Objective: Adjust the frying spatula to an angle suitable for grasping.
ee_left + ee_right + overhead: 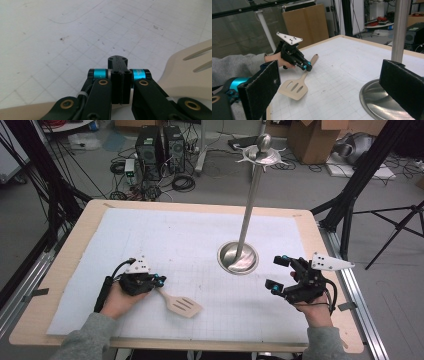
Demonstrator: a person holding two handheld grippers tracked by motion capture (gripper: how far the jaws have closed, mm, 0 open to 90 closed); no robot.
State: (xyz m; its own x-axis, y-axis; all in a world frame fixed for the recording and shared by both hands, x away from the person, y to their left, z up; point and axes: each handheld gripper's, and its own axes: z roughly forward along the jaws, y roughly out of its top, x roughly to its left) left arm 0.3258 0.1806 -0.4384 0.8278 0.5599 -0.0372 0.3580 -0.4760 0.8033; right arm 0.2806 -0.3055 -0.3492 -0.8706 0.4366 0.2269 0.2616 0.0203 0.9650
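High view, left gripper (159, 281) closed on spatula (181, 305) handle, right gripper (278, 274) open

A pale beige slotted spatula (181, 305) lies on a white, grey-gridded mat (190, 240).

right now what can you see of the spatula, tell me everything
The spatula is pale, wood-coloured, with a broad flat blade cut by three slots and a slim rounded handle. It lies over the white gridded mat near the table's front left, blade pointing toward the person's right. The left gripper is shut on the handle partway along it, the end sticking out behind the jaws. In the right gripper view the blade sits low over the mat; contact there is unclear.
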